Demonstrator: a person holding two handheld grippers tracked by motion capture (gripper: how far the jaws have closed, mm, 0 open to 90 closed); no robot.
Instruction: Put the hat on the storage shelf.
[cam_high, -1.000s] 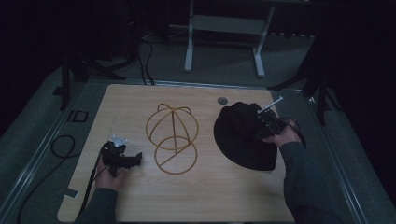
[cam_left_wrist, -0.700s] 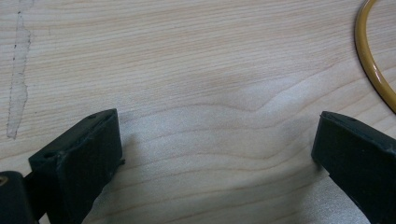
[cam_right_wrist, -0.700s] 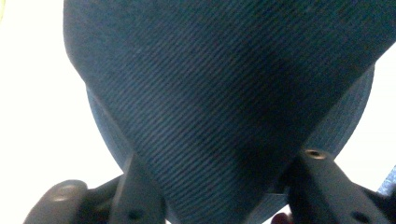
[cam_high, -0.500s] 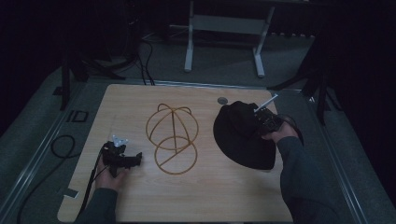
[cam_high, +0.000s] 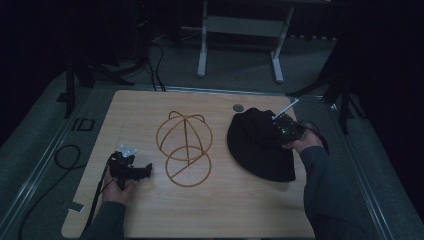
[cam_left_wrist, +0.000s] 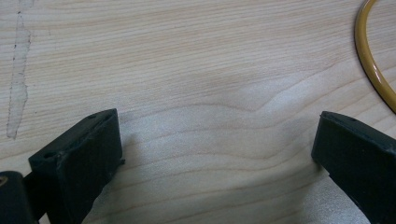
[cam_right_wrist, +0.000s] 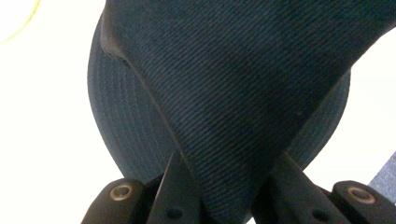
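Cable (cam_high: 62, 159) loops on the floor off the tabletop's (cam_high: 240, 210) left edge. Left gripper (cam_high: 140, 170) sits low on the light wood tabletop at front left, held by the person's left hand (cam_high: 117, 189), pointing right toward the wire stand; in the left gripper view its fingers (cam_left_wrist: 79, 158) are spread wide apart with bare wood grain between them, gripping nothing, and a curve of the stand's yellow ring (cam_left_wrist: 373, 70) shows at upper right, apart from the fingers. Gold wire hat stand (cam_high: 184, 147) stands mid-tabletop, a round base ring with a domed cage of hoops rising behind it, just right of the left gripper, not touching it. Small round grommet (cam_high: 238, 108) sits in the tabletop near the far edge. Dark bucket hat (cam_high: 257, 145) lies on the right side of the tabletop, near the stand but apart from it. Right gripper (cam_high: 272, 135), held by the right hand (cam_high: 302, 145), is on the hat's right part; right gripper view shows its fingers (cam_right_wrist: 180, 191) clenched on a fold of the hat's dark twill fabric, brim curving behind. White table legs (cam_high: 202, 45) stand on the floor beyond.
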